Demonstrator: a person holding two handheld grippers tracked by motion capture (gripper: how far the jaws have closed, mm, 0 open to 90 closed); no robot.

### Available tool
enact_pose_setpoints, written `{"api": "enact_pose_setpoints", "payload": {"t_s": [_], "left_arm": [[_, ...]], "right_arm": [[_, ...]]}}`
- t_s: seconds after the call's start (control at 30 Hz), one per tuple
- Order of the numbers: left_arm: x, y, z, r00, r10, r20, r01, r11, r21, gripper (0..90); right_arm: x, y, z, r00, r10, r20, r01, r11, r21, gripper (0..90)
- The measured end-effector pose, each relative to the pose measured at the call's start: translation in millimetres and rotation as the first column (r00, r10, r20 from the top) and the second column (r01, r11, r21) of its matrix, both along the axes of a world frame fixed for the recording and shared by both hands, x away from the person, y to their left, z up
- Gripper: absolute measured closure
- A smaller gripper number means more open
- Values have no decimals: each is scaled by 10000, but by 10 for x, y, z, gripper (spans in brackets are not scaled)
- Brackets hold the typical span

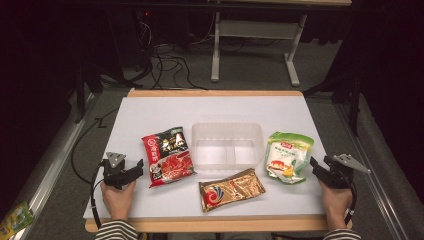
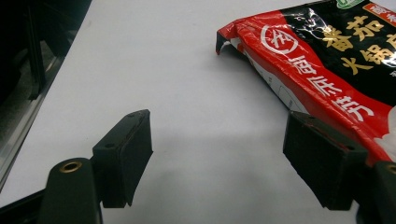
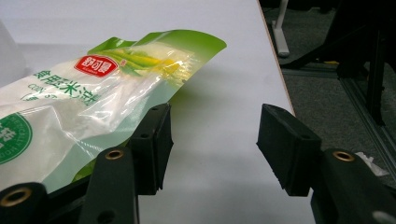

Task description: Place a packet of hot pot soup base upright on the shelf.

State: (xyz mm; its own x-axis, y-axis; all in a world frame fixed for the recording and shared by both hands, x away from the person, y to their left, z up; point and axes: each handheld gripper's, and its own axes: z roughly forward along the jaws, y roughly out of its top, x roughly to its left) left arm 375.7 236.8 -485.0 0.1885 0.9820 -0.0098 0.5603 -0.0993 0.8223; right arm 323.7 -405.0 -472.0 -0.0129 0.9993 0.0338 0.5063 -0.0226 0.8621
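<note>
The white table (image 1: 150, 115) carries everything, and at its centre sits a clear plastic tray (image 1: 227, 131) with two compartments, empty. At the tray's 9 o'clock lies the red and black packet (image 1: 168, 156), its long axis running roughly from 12 to 6 o'clock with a slight tilt. At 3 o'clock of the tray lies the green and white pouch (image 1: 287, 156), also lengthwise toward 12. At the tray's 6 o'clock a gold sachet (image 1: 231, 189) lies crosswise, well apart from both grippers.

The left gripper (image 1: 134, 169) rests at the red packet's 9 o'clock, jaws apart and empty; in the left gripper view the packet (image 2: 327, 60) lies at about 2 o'clock of the jaws, its edge just behind the right-hand pad. The right gripper (image 1: 316, 167) sits at the pouch's 4 o'clock, jaws apart with bare table between them; in the right gripper view the pouch (image 3: 84, 98) lies at 10 o'clock, its edge overlapping the left-hand pad. Each hand is nearest its own packet.

The red packet bears large Chinese characters in white and gold around a circular white logo. The pouch shows a red oval logo and green characters.
</note>
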Motion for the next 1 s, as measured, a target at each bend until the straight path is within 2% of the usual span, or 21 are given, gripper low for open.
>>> {"api": "enact_pose_setpoints", "payload": {"t_s": [0.17,0.47,0.73,0.77,1.0], "left_arm": [[-2,-1,0,10000,-10,36,10,10000,18,243],[-10,-5,1,9999,-70,115,70,10000,25,241],[-15,-11,2,9998,-49,174,48,9999,90,241],[-16,-11,2,9998,-43,185,41,9999,93,241],[-14,-13,2,9998,-52,169,50,9999,105,240]], "right_arm": [[-32,7,19,9999,126,-8,-126,9999,-83,450],[-128,18,73,9992,351,167,-353,9994,64,435],[-168,41,146,9945,1042,57,-1044,9934,479,379],[-169,46,164,9934,1151,24,-1150,9913,645,369],[-134,80,239,9889,1489,39,-1486,9844,946,341]]}}
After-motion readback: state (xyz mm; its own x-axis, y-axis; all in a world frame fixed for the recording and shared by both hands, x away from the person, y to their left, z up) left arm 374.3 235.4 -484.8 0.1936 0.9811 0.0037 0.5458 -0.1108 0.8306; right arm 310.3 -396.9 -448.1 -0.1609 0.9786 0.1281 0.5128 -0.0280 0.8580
